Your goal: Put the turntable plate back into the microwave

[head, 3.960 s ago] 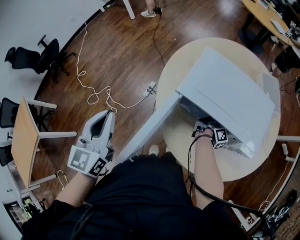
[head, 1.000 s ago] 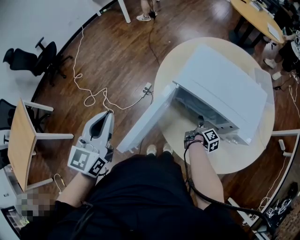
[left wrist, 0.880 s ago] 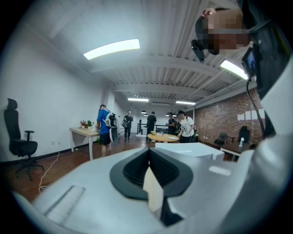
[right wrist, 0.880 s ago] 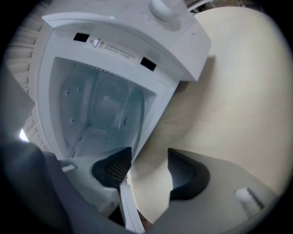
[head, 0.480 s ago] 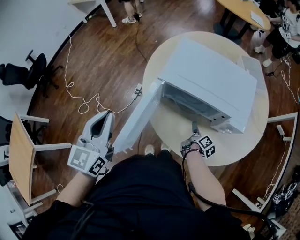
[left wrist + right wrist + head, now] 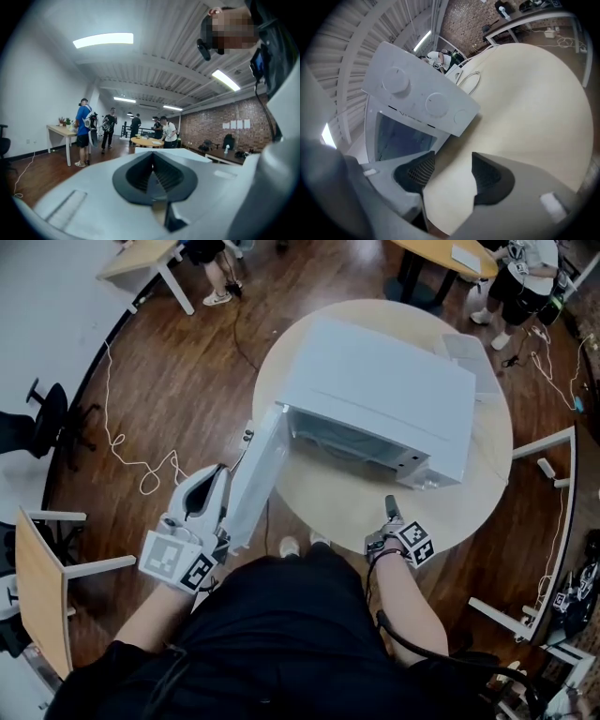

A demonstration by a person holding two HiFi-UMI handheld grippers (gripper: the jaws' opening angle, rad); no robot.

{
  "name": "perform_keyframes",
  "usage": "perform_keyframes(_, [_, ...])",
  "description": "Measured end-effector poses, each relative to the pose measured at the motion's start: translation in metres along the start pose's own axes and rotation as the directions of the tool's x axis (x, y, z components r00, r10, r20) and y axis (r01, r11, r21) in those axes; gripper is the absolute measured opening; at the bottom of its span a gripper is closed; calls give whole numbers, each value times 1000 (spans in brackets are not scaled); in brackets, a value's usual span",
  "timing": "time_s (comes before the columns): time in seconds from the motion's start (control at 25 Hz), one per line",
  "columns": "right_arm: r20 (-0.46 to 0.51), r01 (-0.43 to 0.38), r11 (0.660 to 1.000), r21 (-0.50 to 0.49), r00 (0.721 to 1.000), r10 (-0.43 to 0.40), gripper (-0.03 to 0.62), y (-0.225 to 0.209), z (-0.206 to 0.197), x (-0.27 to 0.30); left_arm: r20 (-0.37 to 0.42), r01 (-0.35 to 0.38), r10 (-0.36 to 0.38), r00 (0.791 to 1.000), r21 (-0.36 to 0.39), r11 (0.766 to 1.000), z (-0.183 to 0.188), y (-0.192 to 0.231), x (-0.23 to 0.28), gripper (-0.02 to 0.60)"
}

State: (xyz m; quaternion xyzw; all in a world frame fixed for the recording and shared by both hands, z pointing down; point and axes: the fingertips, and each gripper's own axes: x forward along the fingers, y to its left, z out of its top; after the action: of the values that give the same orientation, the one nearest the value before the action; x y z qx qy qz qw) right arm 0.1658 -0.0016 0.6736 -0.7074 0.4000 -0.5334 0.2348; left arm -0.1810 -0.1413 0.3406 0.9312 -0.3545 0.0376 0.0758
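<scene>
An open-plan office or lab is indicated: a brick wall (image 6: 211, 122), ceiling strip lights (image 6: 103, 40), a wood floor (image 6: 187, 381), a wooden desk (image 6: 42, 587), an office chair (image 6: 42, 418) and standing people (image 6: 84, 126) are seen.

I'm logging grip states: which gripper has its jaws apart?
The right gripper, over the table near the microwave: its jaws stand apart, empty. The left gripper's jaws are together.

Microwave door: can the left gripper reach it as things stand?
Probably yes. The door hangs open right beside the left gripper, nothing between them. Its jaws are shut, so a push, not a grip.
</scene>
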Motion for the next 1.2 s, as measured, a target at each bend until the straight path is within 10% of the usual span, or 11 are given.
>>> perform_keyframes(1.2, [264,-23,938,-346,957,121,91,20,81,-103,-62,313,-315,947,-31,949,-70,-102,111,8])
